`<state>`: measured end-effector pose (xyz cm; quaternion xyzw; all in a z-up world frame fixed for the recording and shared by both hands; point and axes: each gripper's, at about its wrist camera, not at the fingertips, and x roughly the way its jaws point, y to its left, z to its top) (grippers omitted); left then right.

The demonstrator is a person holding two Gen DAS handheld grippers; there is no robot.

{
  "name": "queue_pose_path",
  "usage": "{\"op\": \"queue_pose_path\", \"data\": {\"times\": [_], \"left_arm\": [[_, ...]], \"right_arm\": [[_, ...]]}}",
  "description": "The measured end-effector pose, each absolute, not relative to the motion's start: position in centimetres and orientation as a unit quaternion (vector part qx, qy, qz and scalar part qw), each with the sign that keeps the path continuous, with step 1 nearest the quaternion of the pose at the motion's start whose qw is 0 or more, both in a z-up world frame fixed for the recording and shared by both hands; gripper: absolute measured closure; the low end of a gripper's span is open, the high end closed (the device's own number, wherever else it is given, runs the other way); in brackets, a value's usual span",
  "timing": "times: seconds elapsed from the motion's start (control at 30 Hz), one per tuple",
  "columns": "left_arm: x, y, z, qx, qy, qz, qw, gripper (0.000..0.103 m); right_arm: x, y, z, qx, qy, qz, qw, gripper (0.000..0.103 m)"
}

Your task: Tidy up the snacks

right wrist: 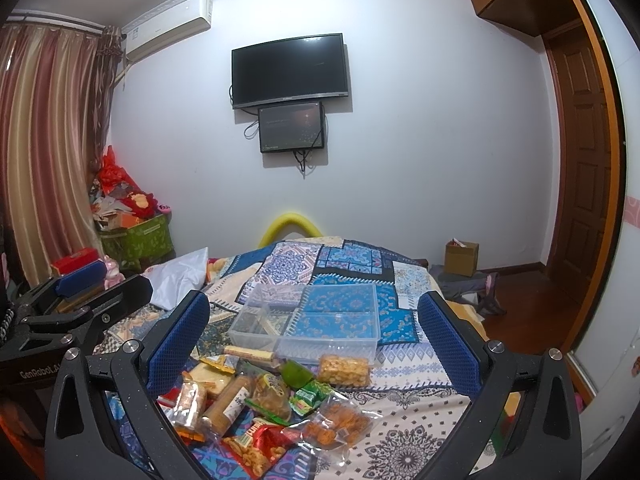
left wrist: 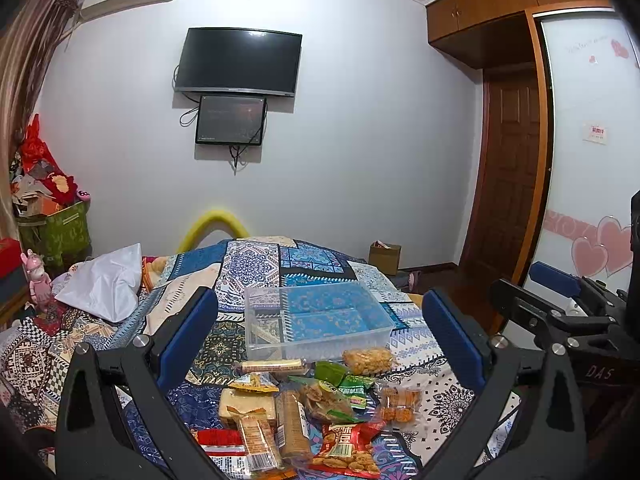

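Note:
A pile of wrapped snacks (left wrist: 304,404) lies on the patterned bed cover, also in the right wrist view (right wrist: 272,396). It includes a red peanut bag (left wrist: 346,448), a long biscuit pack (left wrist: 294,424), green packets (left wrist: 352,388) and a clear pack of fried pieces (left wrist: 368,360). A clear plastic box (left wrist: 316,320) with a divider stands just behind the pile and looks empty; it shows in the right wrist view (right wrist: 312,324) too. My left gripper (left wrist: 320,344) is open above the pile, holding nothing. My right gripper (right wrist: 316,344) is open and empty, beside the left.
The bed cover (left wrist: 256,264) spreads back to a yellow foam arch (left wrist: 212,224). A white bag (left wrist: 104,280) lies at the left. A cardboard box (right wrist: 462,258) sits on the wood floor by the door. Cluttered bins (right wrist: 136,232) stand by the curtain.

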<state>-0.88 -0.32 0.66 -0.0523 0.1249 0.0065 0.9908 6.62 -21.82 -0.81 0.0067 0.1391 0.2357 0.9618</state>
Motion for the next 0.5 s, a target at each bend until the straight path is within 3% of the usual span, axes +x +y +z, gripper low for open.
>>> {"op": "queue_pose_path", "data": {"times": [0.5], "left_arm": [[-0.97,-0.29,0.53,-0.052,0.124,0.007,0.991,0.000]], "right_arm": [[6.71,-21.69,-0.99,0.007,0.141,0.236,0.961,0.000]]}}
